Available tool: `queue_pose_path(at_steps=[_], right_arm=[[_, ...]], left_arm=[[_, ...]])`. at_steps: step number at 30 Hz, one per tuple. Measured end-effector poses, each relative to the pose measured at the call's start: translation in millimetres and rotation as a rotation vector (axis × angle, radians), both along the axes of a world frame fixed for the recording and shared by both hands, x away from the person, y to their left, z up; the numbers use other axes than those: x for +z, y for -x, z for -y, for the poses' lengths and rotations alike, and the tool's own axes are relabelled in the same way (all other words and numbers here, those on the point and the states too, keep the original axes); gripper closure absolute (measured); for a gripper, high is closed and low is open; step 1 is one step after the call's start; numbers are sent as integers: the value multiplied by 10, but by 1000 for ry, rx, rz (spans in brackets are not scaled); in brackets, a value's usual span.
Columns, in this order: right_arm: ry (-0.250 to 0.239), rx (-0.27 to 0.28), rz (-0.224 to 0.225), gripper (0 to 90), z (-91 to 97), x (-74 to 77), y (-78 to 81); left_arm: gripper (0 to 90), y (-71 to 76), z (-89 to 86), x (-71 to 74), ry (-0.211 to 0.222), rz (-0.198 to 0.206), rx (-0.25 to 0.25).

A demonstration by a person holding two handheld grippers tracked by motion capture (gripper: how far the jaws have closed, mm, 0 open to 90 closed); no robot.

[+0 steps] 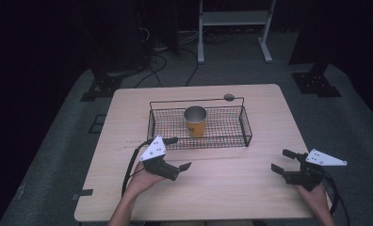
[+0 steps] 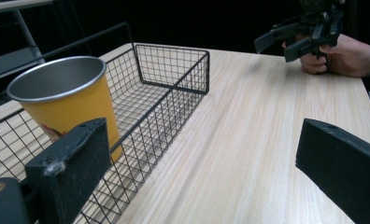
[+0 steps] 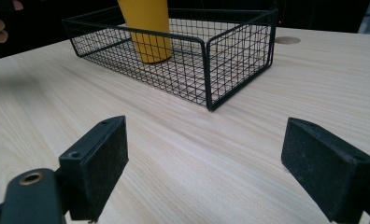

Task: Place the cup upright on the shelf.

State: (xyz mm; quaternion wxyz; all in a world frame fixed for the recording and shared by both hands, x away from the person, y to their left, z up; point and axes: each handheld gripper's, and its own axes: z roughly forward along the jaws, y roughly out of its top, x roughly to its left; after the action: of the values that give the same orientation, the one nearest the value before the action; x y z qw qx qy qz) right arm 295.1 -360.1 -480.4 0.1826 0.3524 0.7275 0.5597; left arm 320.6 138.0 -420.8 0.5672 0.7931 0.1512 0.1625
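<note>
Item 1. Left gripper (image 1: 177, 153), held in a hand at the near-left corner of the wire basket (image 1: 247, 128). Jaws spread wide, nothing between them; one jaw tip lies just beside the basket's near wall.

Item 2. Right gripper (image 1: 283, 161), held in a hand well apart from the basket, off its near-right corner over bare table (image 1: 231, 188). Jaws likewise wide apart and empty (its own view shows only tabletop between them).

Item 3. Wire basket, black mesh with a thin raised handle bar along its far side, set on the table beyond both grippers.

Item 4. Cup (image 1: 195, 121), yellow outside, metal-grey inside, standing upright within the basket, near its middle and slightly toward the left. Appears empty.

Step in hand, as judged: the approach, with neither tool yet touching the cup. The left gripper is nearer; the next move would call for lifting it over the basket's near wall, bringing the open jaws to either side of the cup, and closing without tipping it.

Markings: a small printed patch low on the cup's side in the left gripper view, too little visible to read. No other writing legible.
</note>
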Motion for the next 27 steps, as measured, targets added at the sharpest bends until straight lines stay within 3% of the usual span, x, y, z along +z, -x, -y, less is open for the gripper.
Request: queue_pose_path(at_steps=[13,27], right_arm=[[0,-1,0,137,0,0,1],[-2,-1,0,137,5,0,0]], left_arm=[[25,122,-71,-153,3,-9,23],[26,297,-214,-287,38,-6,63]])
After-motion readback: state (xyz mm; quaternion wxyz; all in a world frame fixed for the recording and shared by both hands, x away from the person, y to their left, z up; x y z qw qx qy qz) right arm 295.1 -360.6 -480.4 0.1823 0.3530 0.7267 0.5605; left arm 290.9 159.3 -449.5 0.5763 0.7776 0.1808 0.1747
